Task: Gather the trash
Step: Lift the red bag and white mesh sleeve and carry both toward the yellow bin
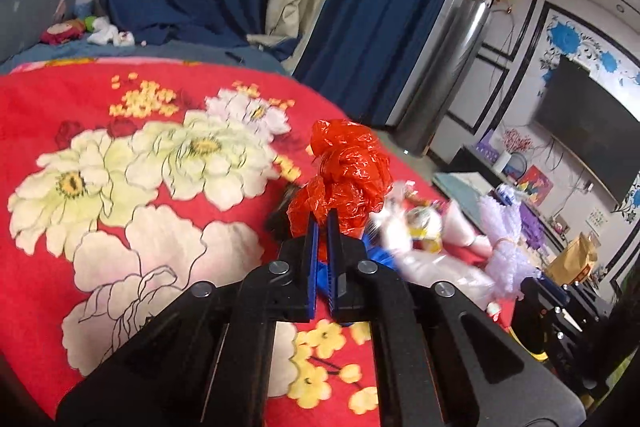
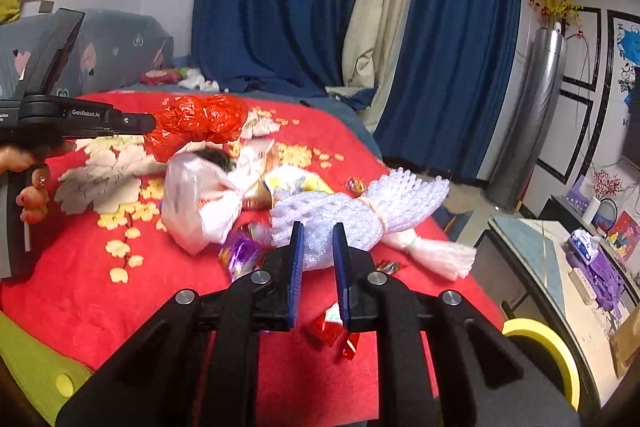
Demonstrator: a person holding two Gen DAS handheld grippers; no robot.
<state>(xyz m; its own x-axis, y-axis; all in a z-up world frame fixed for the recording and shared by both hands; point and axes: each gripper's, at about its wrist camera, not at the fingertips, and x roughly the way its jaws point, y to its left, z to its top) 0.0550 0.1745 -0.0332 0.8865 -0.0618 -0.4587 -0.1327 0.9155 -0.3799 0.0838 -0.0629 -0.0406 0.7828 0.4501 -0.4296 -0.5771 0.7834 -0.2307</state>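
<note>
Trash on red flowered blanket (image 2: 80, 307). Left gripper (image 1: 322, 223) clamped tight on crumpled orange-red plastic bag (image 1: 344, 175), lifted off the blanket. Right wrist view alone shows right gripper (image 2: 318, 239) pinching white foam mesh sleeve (image 2: 352, 211), with knotted white plastic bag (image 2: 200, 203) beside it, below the orange bag.

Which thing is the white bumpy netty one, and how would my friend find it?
Look at the red flowered blanket on the bed. Near its right edge lies the white foam fruit net, pinched by the right gripper. Unlike the smooth white plastic bag beside it, it has holes all over.
</note>
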